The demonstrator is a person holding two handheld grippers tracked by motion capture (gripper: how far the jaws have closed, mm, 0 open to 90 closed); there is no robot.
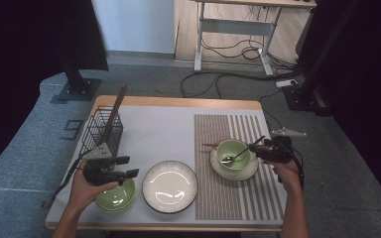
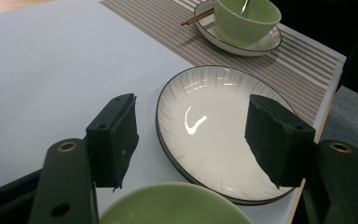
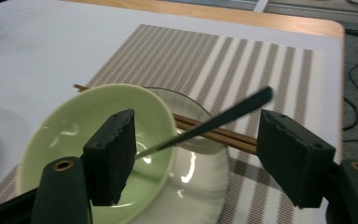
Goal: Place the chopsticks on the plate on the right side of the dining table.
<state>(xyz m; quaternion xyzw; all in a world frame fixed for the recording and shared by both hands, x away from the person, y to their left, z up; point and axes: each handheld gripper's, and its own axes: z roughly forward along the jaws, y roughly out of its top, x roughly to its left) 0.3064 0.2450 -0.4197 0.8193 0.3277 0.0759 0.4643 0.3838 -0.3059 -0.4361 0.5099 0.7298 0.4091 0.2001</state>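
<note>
Black foam pads on the right tool (image 3: 196, 158) stand wide apart, nothing pinched yet. The dark spoon handle (image 3: 214, 122) passes straight through the gap between them, touching neither pad as far as I can tell. Its long axis runs from the bowl at about 8 o'clock up to the free tip at 2 o'clock in the right gripper view, so the jaws would close across it, not along it. The right tool is clearly the nearer one; the left tool (image 1: 110, 169) sits well apart, over at 9 o'clock in the high view, jaws also wide and empty.

Outward: the spoon head rests inside a glossy light-green bowl (image 3: 74, 140) (ceramic, smooth, round). The bowl stands on a white saucer (image 3: 200, 186) with a dark rim. Brown chopsticks (image 3: 214, 133) lie across that saucer under the handle, thin and straight. Striped woven placemat (image 3: 242, 65) below, beige and white, on the pale tabletop (image 1: 144, 129).

Near the left tool: a ribbed white plate (image 2: 214, 121) and a second green bowl (image 2: 177, 205).
</note>
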